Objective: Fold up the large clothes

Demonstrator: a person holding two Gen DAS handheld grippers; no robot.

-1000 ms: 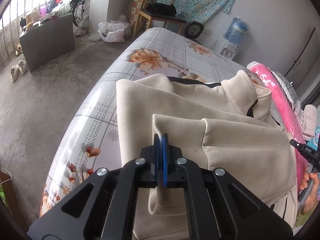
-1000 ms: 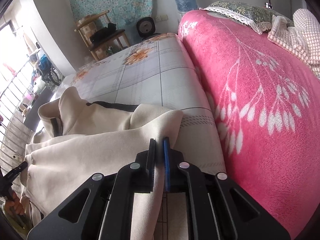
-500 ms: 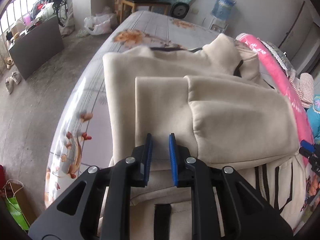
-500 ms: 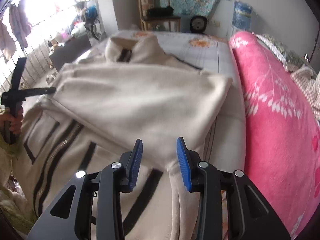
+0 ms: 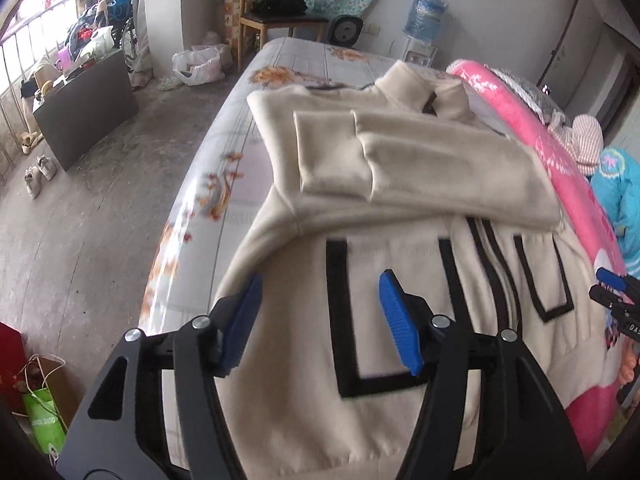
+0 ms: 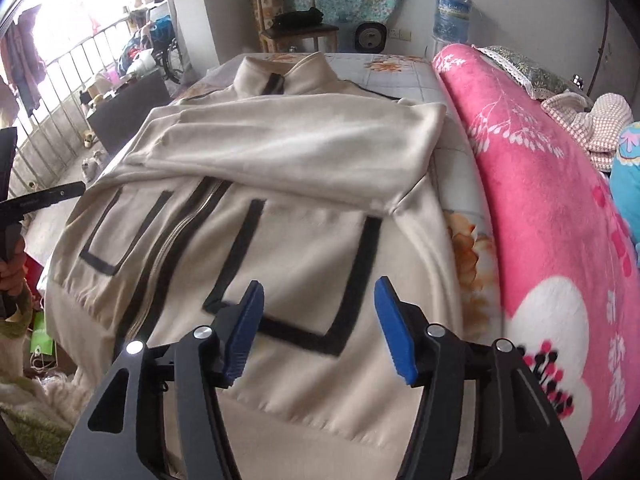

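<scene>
Cream jacket [image 5: 400, 280] lies flat on the bed [image 5: 304, 60], both sleeves [image 6: 280, 152] already folded across its chest; my left fingers [image 5: 320, 320] and right fingers [image 6: 318, 320] hang open and empty above the hem, which in my judgement remains to be folded up.

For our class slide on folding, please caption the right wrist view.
Open right claw above a cream jacket, sleeves folded across its chest, on the bed.
</scene>
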